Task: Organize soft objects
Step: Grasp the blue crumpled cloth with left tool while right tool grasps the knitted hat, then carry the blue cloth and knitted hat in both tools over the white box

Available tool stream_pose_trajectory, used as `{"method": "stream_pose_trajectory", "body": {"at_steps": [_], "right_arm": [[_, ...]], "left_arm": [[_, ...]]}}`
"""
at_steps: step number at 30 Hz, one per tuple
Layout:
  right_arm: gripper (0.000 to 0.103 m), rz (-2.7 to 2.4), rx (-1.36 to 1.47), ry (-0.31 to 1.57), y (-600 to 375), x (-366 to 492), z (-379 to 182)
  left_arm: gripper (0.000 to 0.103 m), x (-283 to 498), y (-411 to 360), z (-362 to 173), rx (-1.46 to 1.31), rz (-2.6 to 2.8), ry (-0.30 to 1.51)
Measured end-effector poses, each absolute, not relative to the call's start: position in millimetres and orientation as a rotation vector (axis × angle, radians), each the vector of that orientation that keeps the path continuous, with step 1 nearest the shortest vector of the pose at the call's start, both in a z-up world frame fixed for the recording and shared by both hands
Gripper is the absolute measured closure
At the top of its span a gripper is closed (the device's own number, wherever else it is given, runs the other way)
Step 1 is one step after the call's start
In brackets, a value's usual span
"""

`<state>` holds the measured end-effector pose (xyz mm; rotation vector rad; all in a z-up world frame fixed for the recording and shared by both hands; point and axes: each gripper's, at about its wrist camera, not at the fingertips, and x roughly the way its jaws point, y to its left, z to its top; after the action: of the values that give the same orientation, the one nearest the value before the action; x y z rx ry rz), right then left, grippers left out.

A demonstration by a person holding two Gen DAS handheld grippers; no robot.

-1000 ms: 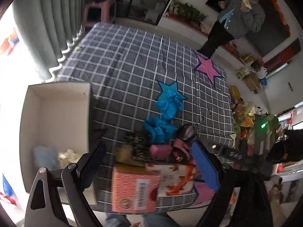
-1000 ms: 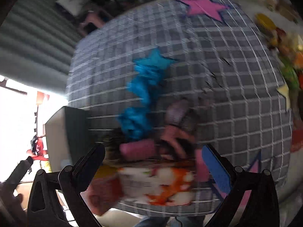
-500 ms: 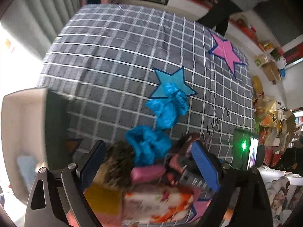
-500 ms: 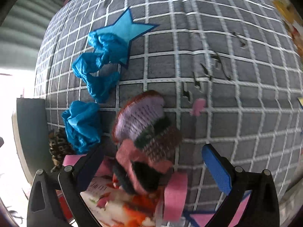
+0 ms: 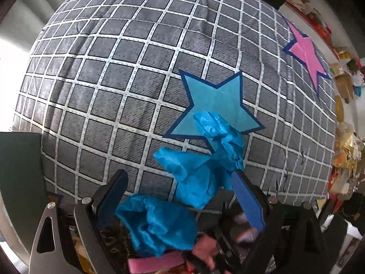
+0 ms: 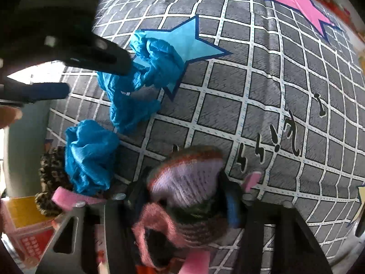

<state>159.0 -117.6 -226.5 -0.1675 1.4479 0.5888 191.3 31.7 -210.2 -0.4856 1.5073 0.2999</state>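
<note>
On the grey checked bedcover (image 5: 114,68) lie two crumpled blue cloths, one (image 5: 200,159) on a blue star's tip and one (image 5: 157,223) nearer me. My left gripper (image 5: 180,194) points straight down over them, open, with the cloths in the gap between its fingers and not pressed. In the right wrist view the same gripper (image 6: 97,78) hangs over the upper blue cloth (image 6: 136,86). My right gripper (image 6: 184,205) is closing on a striped knitted piece (image 6: 187,182) in lilac, pink and green. Its blue pad (image 6: 230,210) lies against the knit.
A leopard-print scrunchie (image 6: 50,173), pink foam strips (image 6: 68,196) and a pink and yellow carton (image 6: 22,223) crowd the near edge. A dark box wall (image 5: 20,171) stands at the left. A blue star (image 5: 216,105) and a pink star (image 5: 308,54) mark the cover. Clutter (image 5: 346,148) lines the right side.
My left gripper has sunk towards the blue cloths, which now fill its gap. My right gripper has dropped over the knitted piece and its jaws have drawn in around it.
</note>
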Motion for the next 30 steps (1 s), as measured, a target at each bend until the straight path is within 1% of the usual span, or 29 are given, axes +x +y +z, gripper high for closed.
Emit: {"method": "stream_pose_trajectory", "body": {"at_steps": [3, 5, 8, 9, 10, 11, 12, 14, 18, 25, 30], "right_arm": [[0.048, 0.571, -0.076, 1.471, -142, 165, -220], [0.048, 0.556, -0.024, 1.481, -160, 165, -215], [0.048, 0.537, 0.028, 1.482, -180, 163, -204], [0.048, 0.533, 0.040, 1.480, -183, 163, -200], [0.048, 0.527, 0.055, 1.475, -187, 161, -197], [0.048, 0.519, 0.076, 1.467, -193, 160, -192], [0.048, 0.516, 0.084, 1.464, -194, 157, -189], [0.048, 0.507, 0.105, 1.454, -203, 153, -182], [0.048, 0.489, 0.121, 1.433, -210, 146, -170], [0.048, 0.414, 0.180, 1.380, -237, 126, -134], [0.048, 0.372, 0.208, 1.371, -246, 111, -122]], "left_arm": [[0.010, 199, 23, -225, -0.489, 0.320, 1.523], [0.010, 206, 18, -243, -0.468, 0.314, 1.568], [0.012, 208, 11, -259, -0.456, 0.324, 1.609], [0.017, 208, 9, -257, -0.449, 0.331, 1.593], [0.021, 209, 6, -256, -0.444, 0.314, 1.595], [0.034, 210, 2, -254, -0.430, 0.294, 1.594], [0.056, 212, -3, -251, -0.414, 0.260, 1.592], [0.084, 216, -15, -246, -0.407, 0.175, 1.599], [0.088, 213, -31, -230, -0.373, 0.126, 1.562], [0.089, 195, -42, -167, -0.334, 0.011, 1.433], [0.089, 170, -42, -124, -0.296, -0.083, 1.370]]}}
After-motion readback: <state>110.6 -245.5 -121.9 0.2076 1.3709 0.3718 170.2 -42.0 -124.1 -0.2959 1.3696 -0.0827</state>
